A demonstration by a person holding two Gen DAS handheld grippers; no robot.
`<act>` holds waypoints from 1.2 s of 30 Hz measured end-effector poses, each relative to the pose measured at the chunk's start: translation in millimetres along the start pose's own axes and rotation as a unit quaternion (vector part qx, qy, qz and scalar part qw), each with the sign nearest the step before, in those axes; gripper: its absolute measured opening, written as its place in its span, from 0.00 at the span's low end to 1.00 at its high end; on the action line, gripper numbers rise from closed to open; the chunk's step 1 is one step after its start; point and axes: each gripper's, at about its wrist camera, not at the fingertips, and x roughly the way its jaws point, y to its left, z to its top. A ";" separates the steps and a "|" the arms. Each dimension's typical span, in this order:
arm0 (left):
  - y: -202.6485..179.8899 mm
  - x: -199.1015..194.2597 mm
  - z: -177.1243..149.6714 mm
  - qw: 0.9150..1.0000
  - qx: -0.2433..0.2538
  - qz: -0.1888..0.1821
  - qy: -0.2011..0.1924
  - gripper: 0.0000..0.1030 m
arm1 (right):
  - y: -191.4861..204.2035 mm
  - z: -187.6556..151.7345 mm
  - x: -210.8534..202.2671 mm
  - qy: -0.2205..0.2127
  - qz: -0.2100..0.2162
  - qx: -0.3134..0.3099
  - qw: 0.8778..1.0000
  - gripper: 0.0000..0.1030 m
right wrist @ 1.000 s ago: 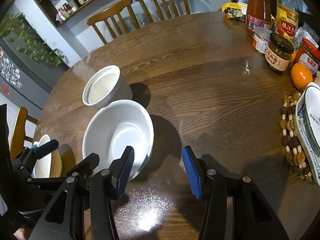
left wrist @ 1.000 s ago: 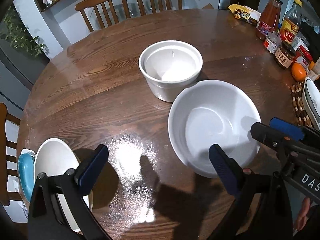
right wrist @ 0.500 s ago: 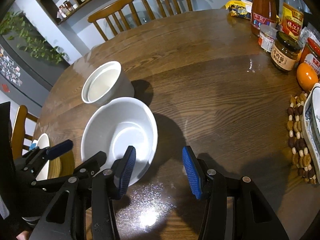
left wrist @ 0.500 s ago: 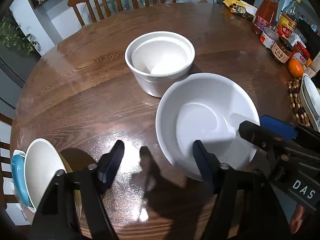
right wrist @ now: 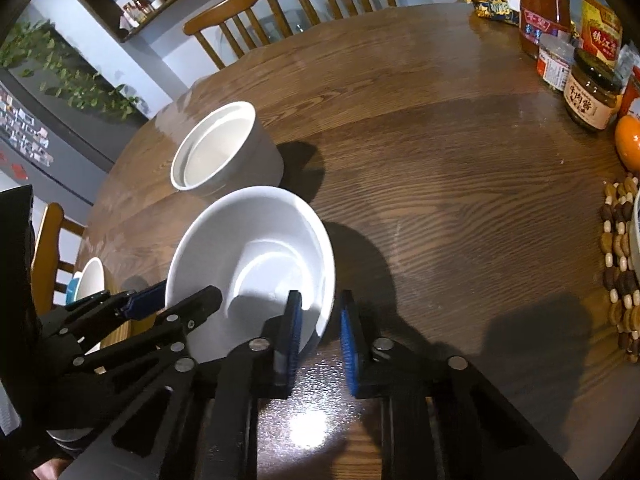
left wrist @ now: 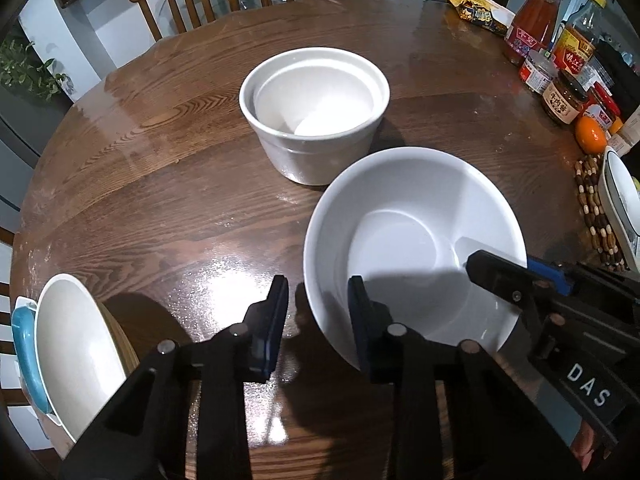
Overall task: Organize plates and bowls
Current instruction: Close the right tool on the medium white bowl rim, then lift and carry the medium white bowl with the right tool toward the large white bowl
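White wide bowl (left wrist: 412, 248) stood on wooden table (left wrist: 160, 184) beside deep ramekin bowl (left wrist: 316, 108). Left wrist view: left gripper (left wrist: 318, 312), jaws just narrowed, straddled its near-left rim for a two-handed lift; contact unclear. Right wrist view: right gripper (right wrist: 318, 328), likewise just narrowed, straddled the opposite rim.

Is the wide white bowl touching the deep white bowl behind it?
Cannot tell. In both wrist views the wide bowl overlaps the deep bowl at its base, hiding any gap.
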 end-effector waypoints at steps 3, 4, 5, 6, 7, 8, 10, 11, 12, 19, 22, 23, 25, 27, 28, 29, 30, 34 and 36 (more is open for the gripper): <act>-2.7 0.2 -0.7 1.000 0.005 0.000 0.001 0.15 | 3.0 -1.7 0.4 0.001 0.003 -0.003 1.000 0.15; -3.6 0.0 -0.9 1.000 0.006 0.001 0.000 0.15 | 4.0 -2.3 0.2 0.001 0.001 -0.004 1.000 0.14; -4.0 0.1 -0.8 1.000 0.006 0.001 -0.001 0.15 | 5.1 -2.6 -0.2 0.000 -0.003 -0.006 1.000 0.14; -3.7 0.1 -0.8 1.000 0.004 0.002 -0.001 0.15 | 6.2 -3.1 -0.8 0.001 -0.004 -0.009 1.000 0.14; -3.3 -0.1 -0.9 1.000 0.003 0.002 -0.002 0.15 | 7.0 -2.9 -1.3 0.001 -0.004 -0.010 1.000 0.14; -2.5 -1.0 -1.0 1.000 0.001 0.001 -0.003 0.15 | 7.9 -3.8 -1.9 0.002 -0.003 -0.010 1.000 0.14; -1.5 -4.2 -2.0 1.000 0.001 0.003 -0.008 0.15 | 9.4 -4.4 -2.8 0.001 -0.003 -0.012 1.000 0.14; -1.6 -6.5 -2.4 1.000 0.002 0.004 -0.012 0.15 | 10.2 -4.8 -3.7 0.000 -0.003 -0.013 1.000 0.14; -1.2 -8.4 -2.4 1.000 0.002 0.005 -0.014 0.15 | 11.7 -5.3 -5.6 -0.002 -0.003 -0.014 1.000 0.14; -0.2 -29.1 -6.7 0.999 0.004 0.012 -0.041 0.15 | 17.7 -8.3 -17.8 -0.014 0.000 -0.020 1.000 0.14; 2.0 -37.1 -10.0 0.999 0.002 0.012 -0.049 0.15 | 21.7 -10.5 -24.1 -0.020 0.002 -0.023 1.000 0.14; 3.1 -39.6 -11.3 0.999 0.002 0.013 -0.053 0.15 | 21.8 -10.8 -26.2 -0.021 0.004 -0.024 0.999 0.14; 5.0 -44.4 -13.8 0.998 -0.001 0.015 -0.059 0.15 | 24.2 -11.9 -30.3 -0.024 0.008 -0.025 0.999 0.14; 6.5 -49.3 -17.7 0.998 -0.001 0.016 -0.063 0.15 | 27.6 -13.0 -33.6 -0.026 0.008 -0.028 0.999 0.14; 7.2 -51.8 -19.7 0.998 -0.002 0.017 -0.065 0.15 | 30.2 -14.1 -35.8 -0.028 0.008 -0.030 0.999 0.14; 8.2 -54.1 -21.4 0.998 -0.002 0.018 -0.067 0.15 | 32.1 -14.9 -38.0 -0.030 0.008 -0.032 0.999 0.14; 9.3 -57.1 -23.4 0.997 -0.002 0.019 -0.070 0.15 | 33.7 -15.1 -39.4 -0.030 0.008 -0.034 0.999 0.14; 13.5 -67.9 -31.4 0.996 -0.006 0.023 -0.080 0.15 | 42.2 -17.8 -47.8 -0.037 0.010 -0.044 0.998 0.14; 15.1 -73.9 -35.3 0.996 -0.007 0.025 -0.086 0.15 | 46.5 -19.9 -51.8 -0.040 0.012 -0.048 0.998 0.14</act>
